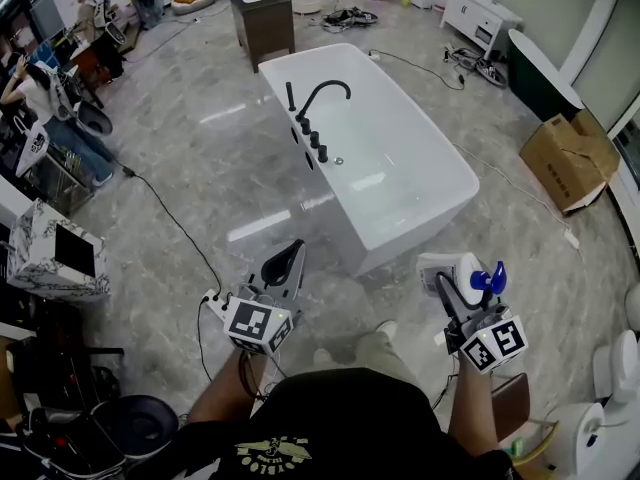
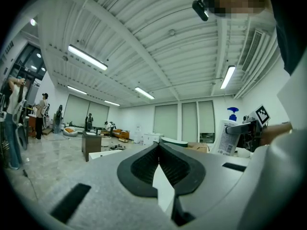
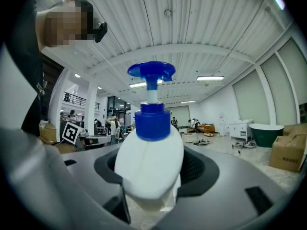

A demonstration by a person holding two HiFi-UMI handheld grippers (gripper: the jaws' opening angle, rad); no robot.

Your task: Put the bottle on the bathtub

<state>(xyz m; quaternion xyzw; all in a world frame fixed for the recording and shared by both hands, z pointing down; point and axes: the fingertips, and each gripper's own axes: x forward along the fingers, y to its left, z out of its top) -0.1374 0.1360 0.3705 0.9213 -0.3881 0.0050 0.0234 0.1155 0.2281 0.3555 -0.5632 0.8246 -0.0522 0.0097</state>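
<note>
A white pump bottle [image 1: 460,272] with a blue pump head sits upright between the jaws of my right gripper [image 1: 452,282], which is shut on it. In the right gripper view the bottle [image 3: 149,162] fills the space between the jaws of the gripper [image 3: 151,153]. The white bathtub [image 1: 415,233] with a black faucet [image 1: 320,103] stands on the floor ahead, and the bottle is held short of its near end. My left gripper [image 1: 287,266] is shut and holds nothing; it hovers near the tub's near left corner. In the left gripper view its jaws [image 2: 159,147] meet, and the bottle [image 2: 229,135] shows at right.
A dark cabinet [image 1: 263,18] stands beyond the tub. A cardboard box [image 1: 565,158] lies at right and a black cable [image 1: 170,218] runs across the marble floor at left. People [image 1: 45,98] work at far left. A patterned box [image 1: 55,253] and white fixtures [image 1: 600,428] flank me.
</note>
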